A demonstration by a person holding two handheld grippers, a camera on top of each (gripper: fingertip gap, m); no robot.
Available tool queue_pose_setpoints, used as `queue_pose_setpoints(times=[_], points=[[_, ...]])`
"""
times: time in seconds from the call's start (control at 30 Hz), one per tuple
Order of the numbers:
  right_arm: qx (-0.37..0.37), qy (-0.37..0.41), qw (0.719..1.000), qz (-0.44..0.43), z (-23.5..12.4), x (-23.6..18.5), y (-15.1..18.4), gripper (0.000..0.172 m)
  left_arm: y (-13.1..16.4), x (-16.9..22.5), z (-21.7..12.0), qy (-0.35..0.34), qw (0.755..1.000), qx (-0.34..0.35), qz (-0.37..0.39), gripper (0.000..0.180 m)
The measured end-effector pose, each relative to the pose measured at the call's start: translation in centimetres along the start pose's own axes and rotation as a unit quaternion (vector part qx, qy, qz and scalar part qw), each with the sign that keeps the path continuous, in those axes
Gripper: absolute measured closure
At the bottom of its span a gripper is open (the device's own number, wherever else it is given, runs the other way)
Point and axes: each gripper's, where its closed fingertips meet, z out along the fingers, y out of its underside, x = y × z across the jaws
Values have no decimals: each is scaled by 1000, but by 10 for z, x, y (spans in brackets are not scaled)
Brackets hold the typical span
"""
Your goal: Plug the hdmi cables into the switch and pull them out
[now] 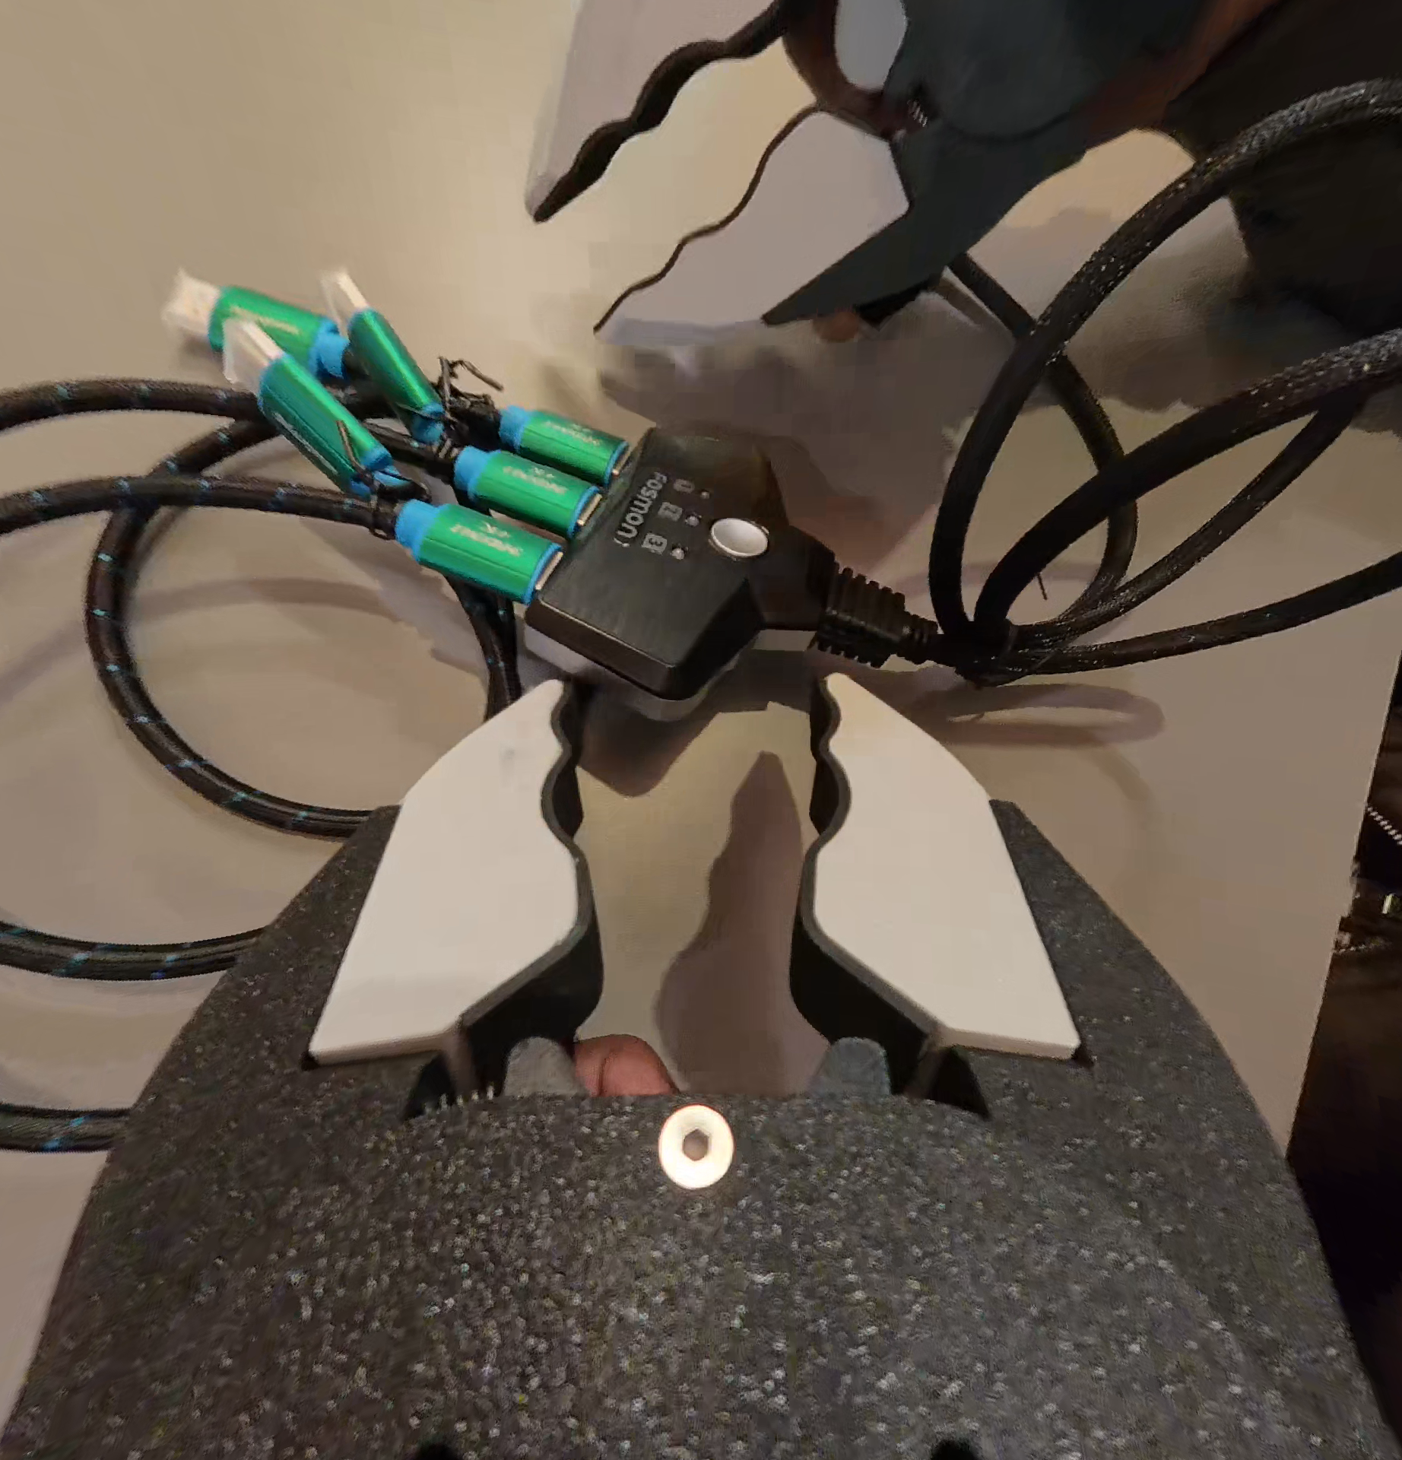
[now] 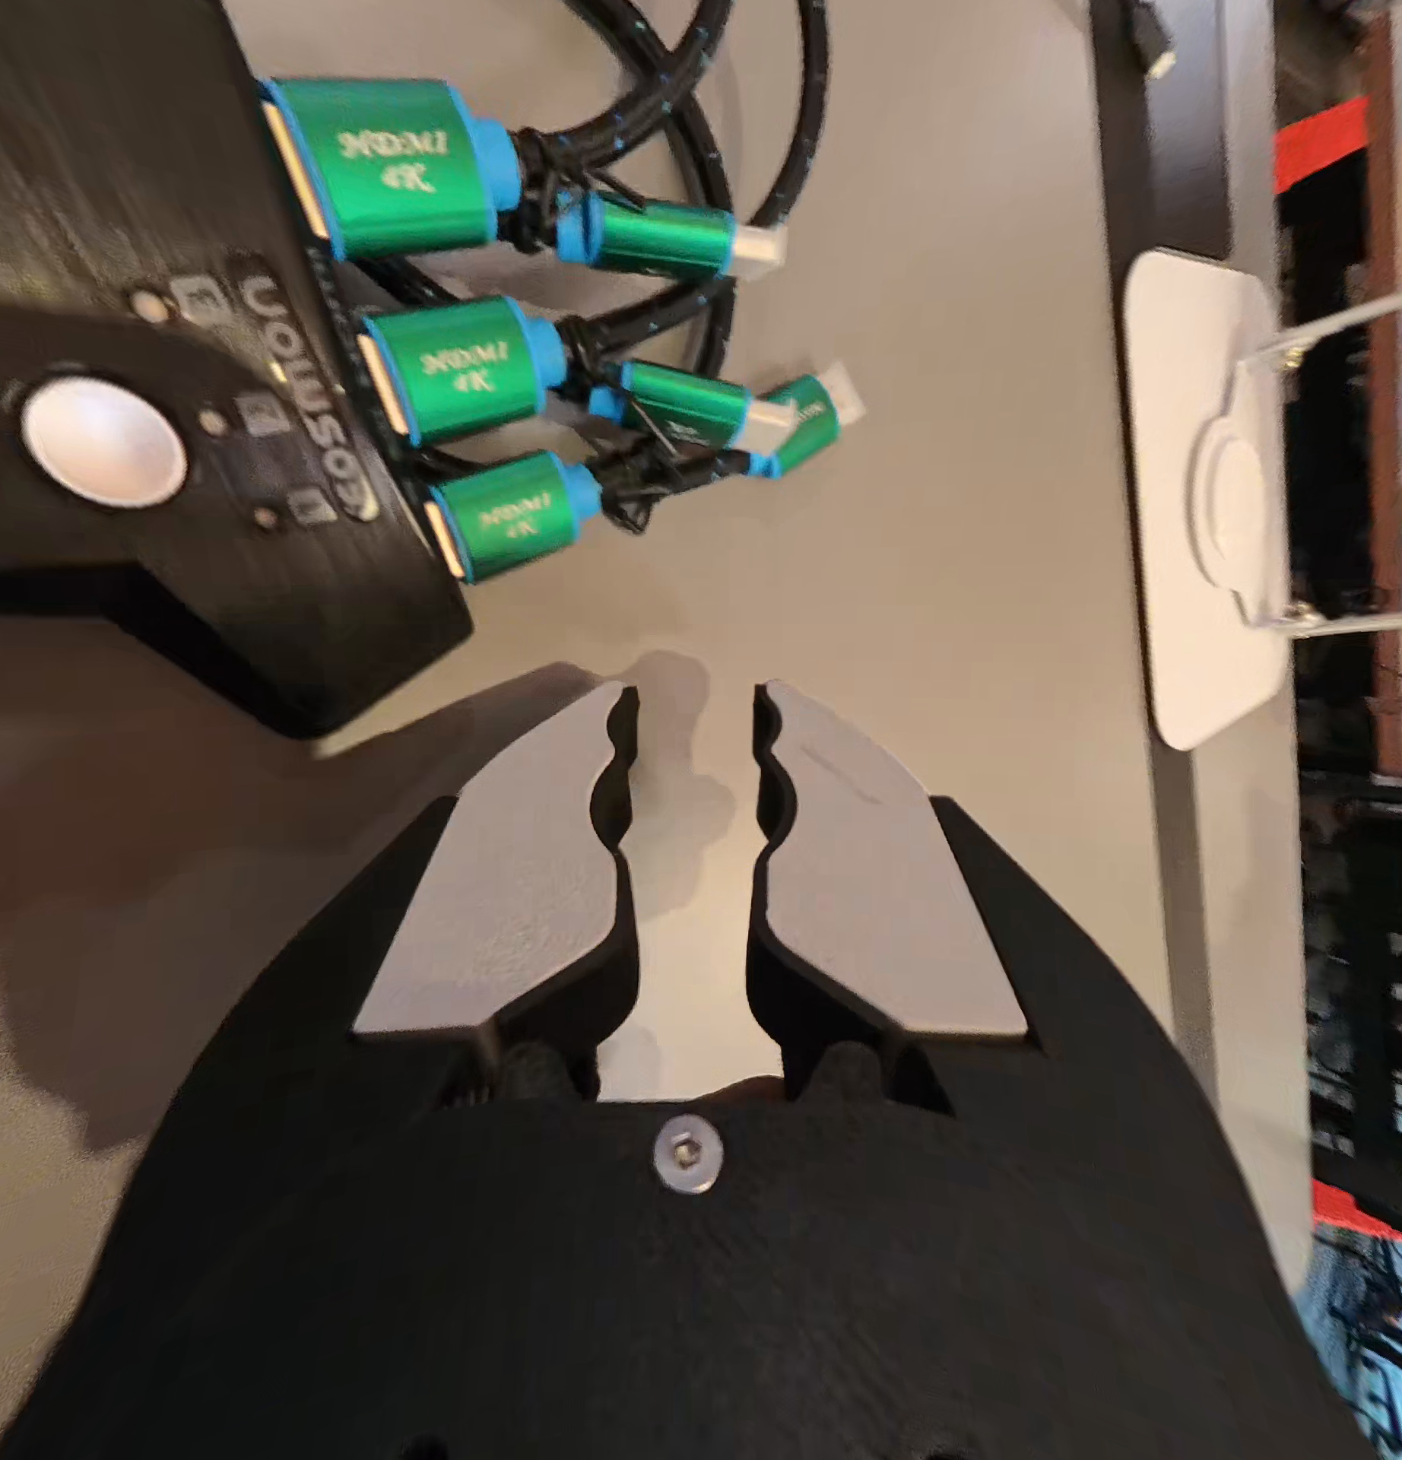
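A black switch box (image 1: 658,585) with a round silver button lies on the beige table (image 1: 208,158). Three green plugs (image 1: 524,498) with blue collars sit in its left side. A thick black braided cable (image 1: 1156,411) leaves its right end in loops. My left gripper (image 1: 694,691) is open, with the box's near corner just at its fingertips and neither pad pressing on it. My right gripper (image 2: 696,691) is open and empty over bare table, right of the box (image 2: 208,490). It also shows in the left wrist view (image 1: 575,272), hovering beyond the box.
Three loose green plugs (image 1: 303,348) on braided cables (image 1: 129,569) lie tied in a bundle left of the box. A white flat device (image 2: 1203,506) with a clear stand sits near the table's far edge in the right wrist view. Dark clutter lies beyond that edge. Spacing between my two grippers at the tips: around 12 centimetres.
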Motion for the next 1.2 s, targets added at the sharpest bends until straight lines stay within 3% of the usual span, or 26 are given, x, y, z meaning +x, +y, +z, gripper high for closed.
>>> queue_pose_setpoints(times=[0.33, 0.5, 0.67, 0.77, 0.87, 1.0, 1.1, 1.2], points=[[12, -15, 999, -32, -4, -41, -13, 168, -11, -16, 6, 75, 994, 23, -75, 124], [48, -50, 997, -32, -15, -67, -31, 158, -20, -41, 5, 97, 989, 18, -110, 120], [72, -48, 995, -49, -17, -85, -55, 149, -20, -63, 17, 72, 995, -56, -50, 124], [97, -81, 990, -58, -21, -103, -69, 146, -25, -63, 24, 101, 990, -100, -6, 125], [93, -116, 986, -73, -31, -112, -68, 142, -29, -51, 32, 161, 978, -122, 51, 127], [111, -113, 987, -33, -56, -77, -56, 142, -28, -14, 39, 255, 956, -104, 99, 131], [134, -115, 984, 39, -72, -45, -46, 146, -16, 22, 37, 344, 926, -97, 123, 134], [121, -162, 978, 43, -75, -49, -31, 147, -5, 44, 29, 396, 898, -122, 149, 136]])
